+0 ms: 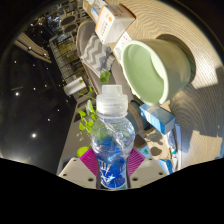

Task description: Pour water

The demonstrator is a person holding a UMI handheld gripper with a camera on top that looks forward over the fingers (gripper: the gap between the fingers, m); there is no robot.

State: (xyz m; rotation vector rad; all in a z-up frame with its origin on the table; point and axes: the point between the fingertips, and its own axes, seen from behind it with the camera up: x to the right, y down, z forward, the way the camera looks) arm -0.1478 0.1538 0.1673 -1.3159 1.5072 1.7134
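Observation:
A clear plastic water bottle (112, 140) with a white cap and a blue label stands between my two fingers. My gripper (111, 163) is shut on the bottle, both pink pads (90, 160) pressing its lower body. The whole view is tilted. Beyond the bottle lies a pale green cup (150, 68) with its mouth turned toward me, close past the bottle's cap. Whether water is leaving the bottle cannot be told.
A woven round mat (185, 30) lies under and around the green cup. A grey-and-white patterned box (92, 50) and a small leafy plant (90, 120) sit next to the bottle. A dark floor or wall with light spots spreads beyond them.

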